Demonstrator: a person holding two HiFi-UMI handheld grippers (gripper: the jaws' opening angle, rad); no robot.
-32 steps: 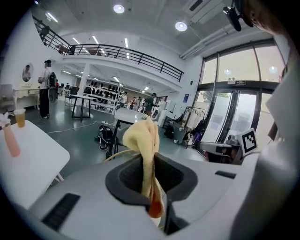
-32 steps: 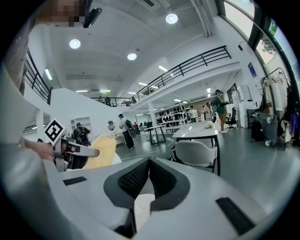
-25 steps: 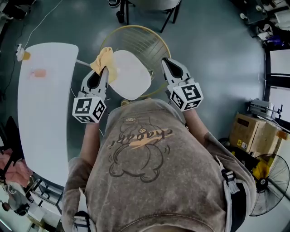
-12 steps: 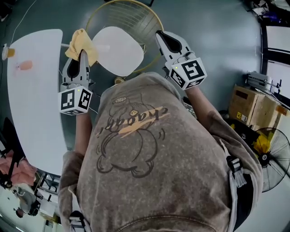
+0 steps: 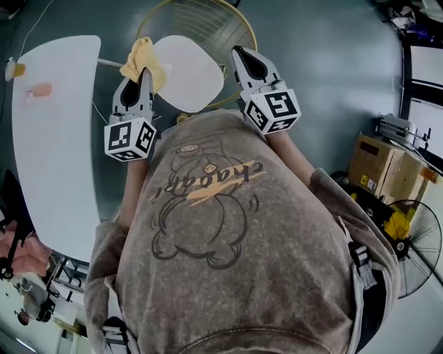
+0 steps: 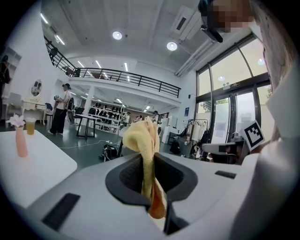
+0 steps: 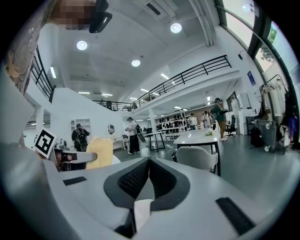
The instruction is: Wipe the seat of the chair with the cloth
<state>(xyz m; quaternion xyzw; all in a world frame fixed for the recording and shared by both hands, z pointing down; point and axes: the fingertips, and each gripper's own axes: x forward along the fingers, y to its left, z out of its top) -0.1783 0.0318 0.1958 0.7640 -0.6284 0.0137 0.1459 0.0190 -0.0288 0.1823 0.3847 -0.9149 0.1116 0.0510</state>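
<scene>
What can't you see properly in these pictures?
- Chair legs: head view, hidden under the seat.
- Chair back: head view, cut off by the top edge.
- Whether the cloth touches the seat: head view, too small to tell.
- Cloth's lower end: left gripper view, tucked inside the shut left claw.
- Person's face: both gripper views, covered by a blurred patch.

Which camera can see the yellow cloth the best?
The left gripper view: the cloth sits big and central, pinched in the left gripper. The head view shows it small, by the chair seat. The right gripper view catches just a yellow patch at left.
</scene>
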